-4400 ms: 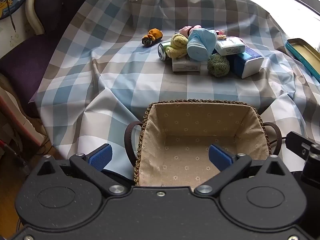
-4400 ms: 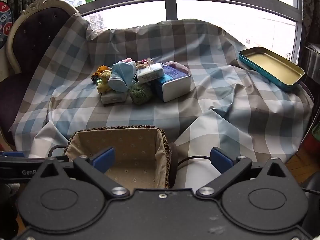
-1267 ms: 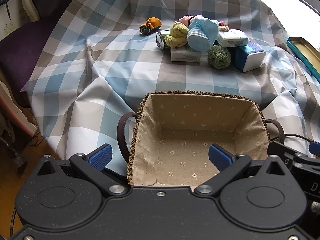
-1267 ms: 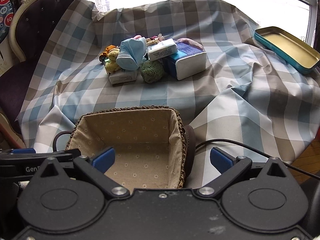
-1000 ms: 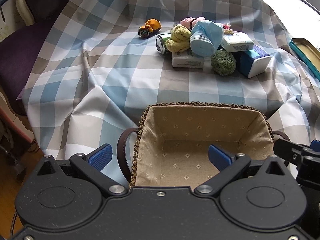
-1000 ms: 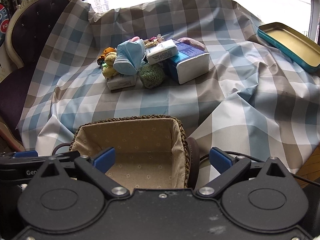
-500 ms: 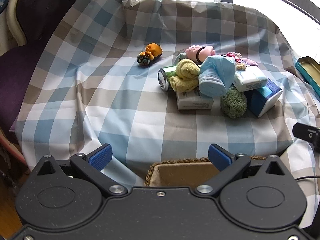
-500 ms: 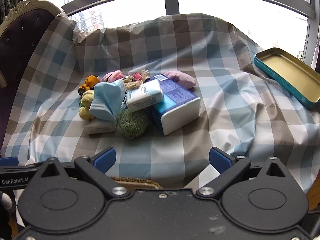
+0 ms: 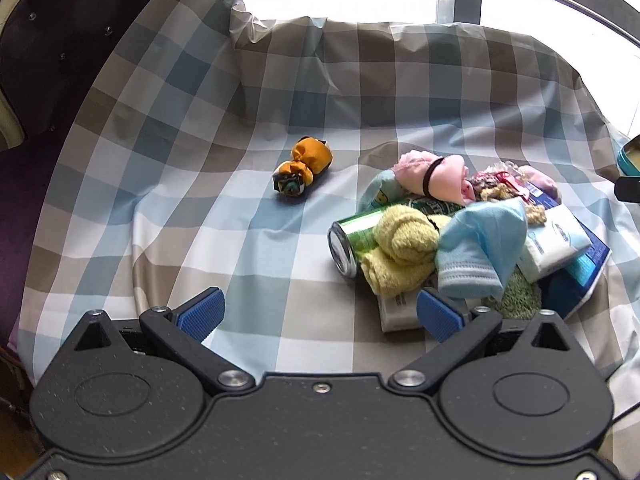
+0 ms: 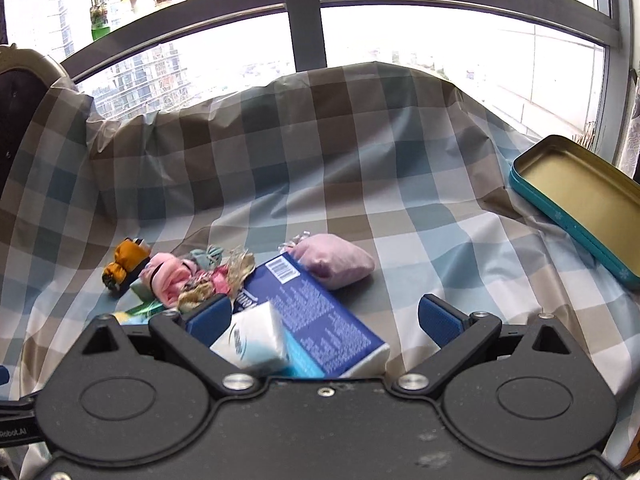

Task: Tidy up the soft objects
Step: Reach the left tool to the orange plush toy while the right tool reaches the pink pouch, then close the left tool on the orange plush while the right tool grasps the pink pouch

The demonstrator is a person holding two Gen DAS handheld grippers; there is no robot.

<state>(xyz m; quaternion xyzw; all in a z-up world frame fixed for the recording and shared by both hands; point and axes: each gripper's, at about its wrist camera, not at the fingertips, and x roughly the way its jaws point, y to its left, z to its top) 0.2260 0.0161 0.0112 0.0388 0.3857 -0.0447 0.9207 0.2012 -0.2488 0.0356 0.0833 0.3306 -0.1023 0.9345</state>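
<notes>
A pile of objects lies on the checked cloth: a yellow rolled towel, a light blue sock, a pink cloth bundle, a green fuzzy ball, a green can, tissue packs. An orange cloth toy lies apart to the left. My left gripper is open and empty, just short of the pile. My right gripper is open over the blue tissue box, with a white tissue pack between its jaws. A pink pouch lies beyond.
A teal tin lid rests at the right edge of the cloth. A dark padded chair stands at the left. The window sill with small bottles is behind. The basket is out of view.
Both grippers have moved forward from above the basket toward the pile. The basket has dropped out of view. The pile now fills the near field. Both grippers stay open.
</notes>
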